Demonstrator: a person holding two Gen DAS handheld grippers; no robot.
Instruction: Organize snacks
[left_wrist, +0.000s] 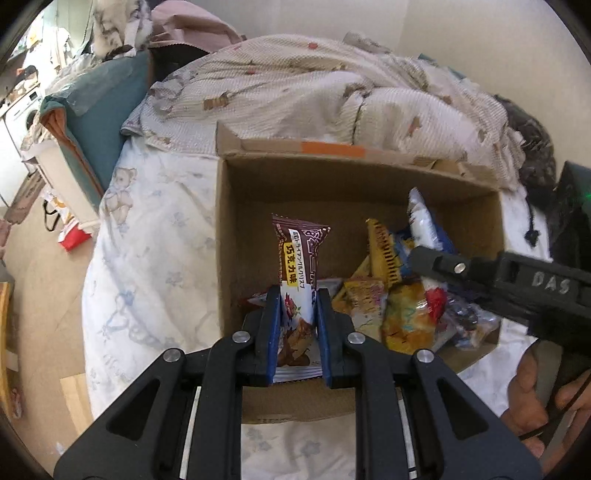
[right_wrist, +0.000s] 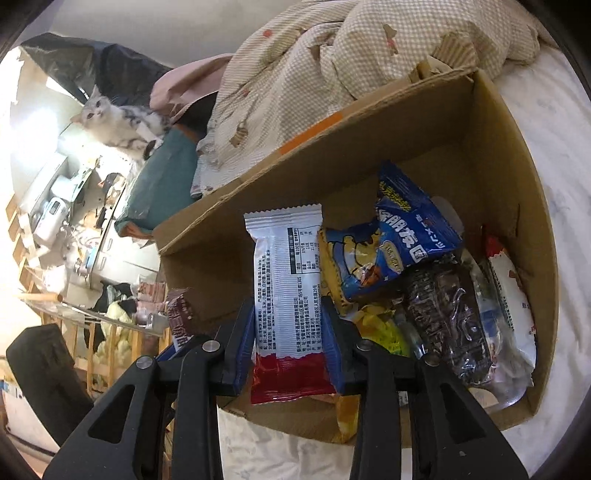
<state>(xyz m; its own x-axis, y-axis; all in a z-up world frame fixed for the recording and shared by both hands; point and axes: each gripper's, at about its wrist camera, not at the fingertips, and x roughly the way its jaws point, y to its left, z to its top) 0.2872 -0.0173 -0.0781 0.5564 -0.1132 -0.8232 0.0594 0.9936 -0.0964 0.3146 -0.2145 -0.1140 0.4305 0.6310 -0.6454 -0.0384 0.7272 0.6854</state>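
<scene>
An open cardboard box (left_wrist: 229, 229) sits on the bed, with several snack packs piled in its right half. My left gripper (left_wrist: 297, 295) is shut on a brown chocolate snack pack (left_wrist: 299, 266) and holds it upright over the box's left part. My right gripper (right_wrist: 288, 306) is shut on a white and red snack pack (right_wrist: 286, 291), held upright over the box (right_wrist: 509, 155). The right gripper also shows in the left wrist view (left_wrist: 424, 254), reaching in from the right above the pile. A blue snack bag (right_wrist: 406, 221) lies on top of the pile.
A crumpled checked quilt (left_wrist: 314, 88) lies behind the box. A white patterned sheet (left_wrist: 147, 240) covers the bed around it. A teal cushion (left_wrist: 103, 122) is at the left. A cat (right_wrist: 114, 122) sits at the bed's far side. The floor lies left of the bed.
</scene>
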